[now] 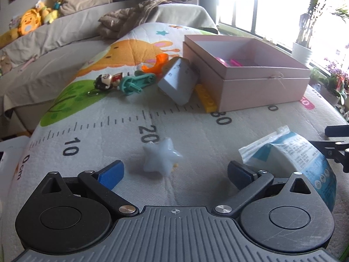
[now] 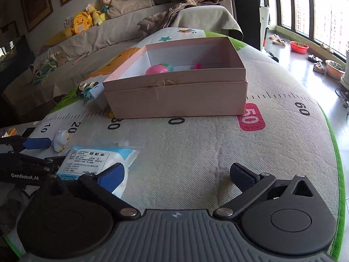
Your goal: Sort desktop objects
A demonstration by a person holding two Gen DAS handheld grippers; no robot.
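Note:
A pale blue star-shaped toy (image 1: 162,160) lies on the play mat just ahead of my open left gripper (image 1: 175,172), between its fingers. It also shows in the right wrist view (image 2: 60,139). A blue and white plastic packet (image 1: 298,156) lies to its right, by the left finger of my open, empty right gripper (image 2: 176,174); the packet shows there too (image 2: 100,159). An open pink box (image 2: 174,91) holds pink toys (image 2: 157,69). Beside the box lie a grey block (image 1: 177,83), a yellow brick (image 1: 206,97), a teal part (image 1: 135,82), an orange piece (image 1: 157,63) and a small figure (image 1: 106,81).
The mat (image 2: 218,144) covers a raised surface whose edge drops off at the right and left. A sofa (image 1: 54,35) with plush toys and a blanket stands behind. Plant pots (image 1: 302,52) stand by the window.

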